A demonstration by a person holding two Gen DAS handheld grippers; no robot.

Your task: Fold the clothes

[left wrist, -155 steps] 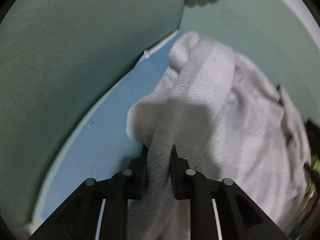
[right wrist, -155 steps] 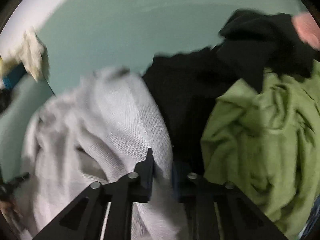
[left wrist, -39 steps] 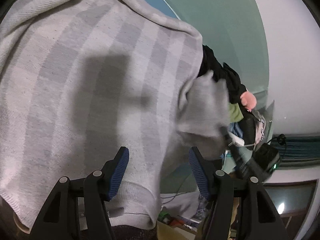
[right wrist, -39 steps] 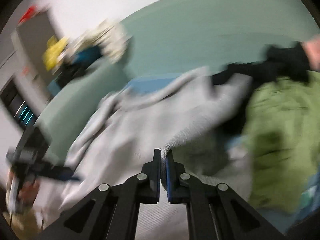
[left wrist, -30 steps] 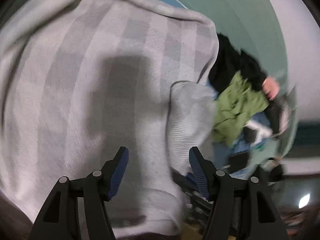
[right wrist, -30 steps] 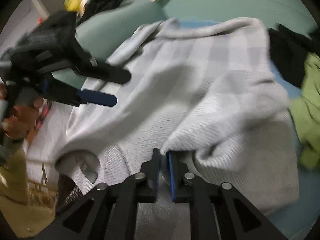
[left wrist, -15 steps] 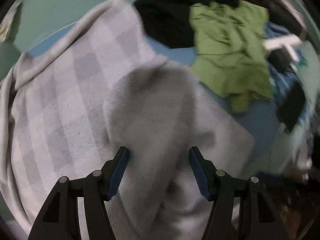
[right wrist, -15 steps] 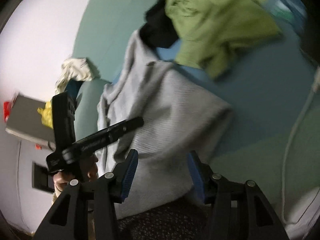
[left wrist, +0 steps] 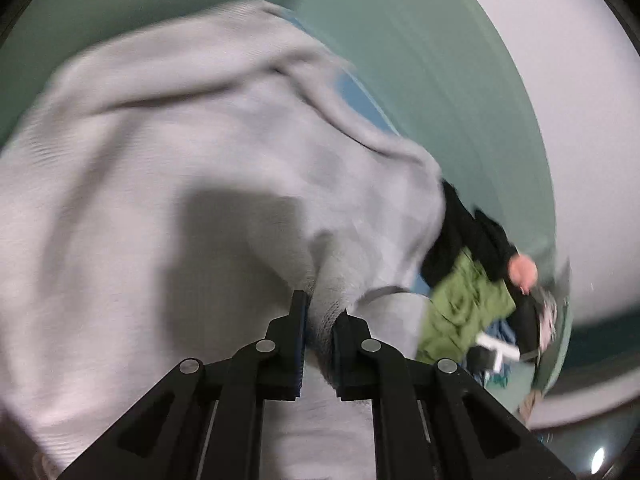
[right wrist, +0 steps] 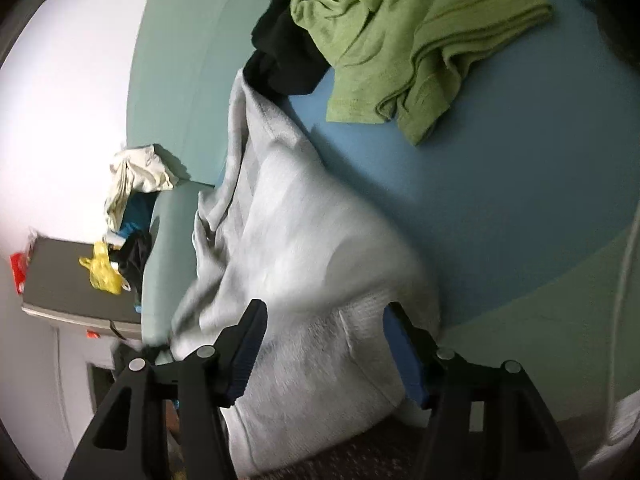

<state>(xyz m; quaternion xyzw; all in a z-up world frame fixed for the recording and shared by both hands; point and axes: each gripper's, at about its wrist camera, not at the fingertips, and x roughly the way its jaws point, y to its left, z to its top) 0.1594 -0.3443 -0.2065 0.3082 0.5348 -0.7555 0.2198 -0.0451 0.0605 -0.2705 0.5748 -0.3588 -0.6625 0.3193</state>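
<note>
Step in hand, by judgement: early fold of grey knit sweater, spread over blue seat surface.

Left gripper: jaws closing, nearly together, a ridge of grey knit pinched between them. Counts as a grip on the sweater. View badly motion-blurred; exact part held (hem or sleeve) not clear.

Right gripper: jaws opening, standing wide, sweater fabric lying between and below, pads not pressing. No hold.

Sweater position: bunched against teal backrest on one side, ribbed hem toward near seat edge, partly overhanging.

Next move, by judgement: lift of pinched fold across the body of the garment; right gripper needs a fresh pinch on the hem to keep the fold line straight.

Edges and room: open blue seat beside sweater in right view. Green garment and black garment farther back, black one touching the sweater's far edge; snag risk. White cable along right margin.
</note>
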